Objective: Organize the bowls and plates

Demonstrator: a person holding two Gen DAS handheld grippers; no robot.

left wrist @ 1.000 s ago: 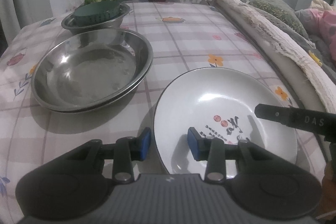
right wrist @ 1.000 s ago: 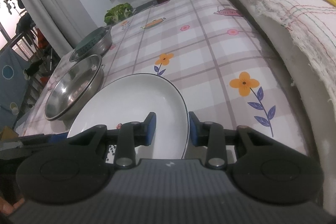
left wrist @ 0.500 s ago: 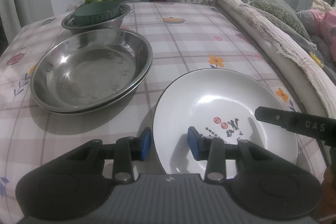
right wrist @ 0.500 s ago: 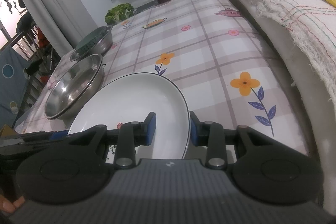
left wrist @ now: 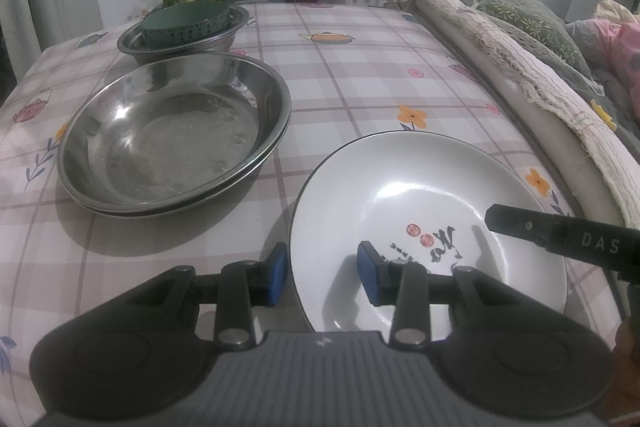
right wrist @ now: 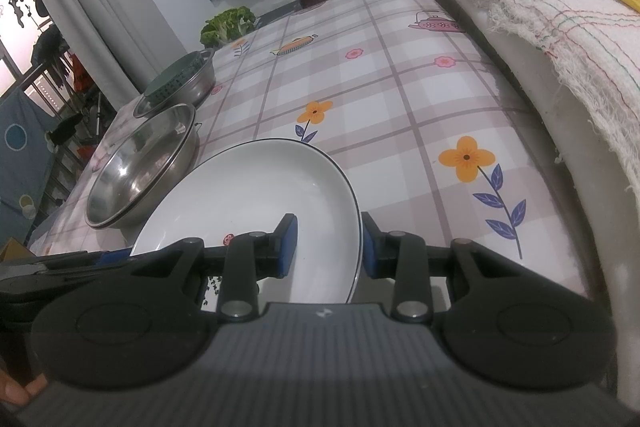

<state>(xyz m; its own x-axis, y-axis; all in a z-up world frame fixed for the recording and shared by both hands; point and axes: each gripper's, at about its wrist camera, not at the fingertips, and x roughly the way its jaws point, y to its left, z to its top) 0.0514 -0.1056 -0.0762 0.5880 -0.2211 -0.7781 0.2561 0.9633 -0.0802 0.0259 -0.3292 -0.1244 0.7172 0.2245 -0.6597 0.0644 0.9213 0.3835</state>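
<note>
White plate (left wrist: 424,195) resting on the checked tablecloth (left wrist: 360,67), just beside the stacked steel plates (left wrist: 168,131). Left gripper (left wrist: 322,273) straddling the plate's left rim, fingers apart, 1 pad outside and 1 inside; no squeeze visible. Right gripper (right wrist: 329,249) astride the right rim likewise, fingers apart, outer pad just beside the edge; contact impossible to confirm. Probably the step: clamp both rims, then lift. Best closed evenly on both sides before raising, kept level, since glazed ceramic likely slips under thin pads. Likely destination open to judgement: onto the steel plates, or apart. Behind, green bowl (left wrist: 186,21) nested in steel bowl (left wrist: 136,45).
</note>
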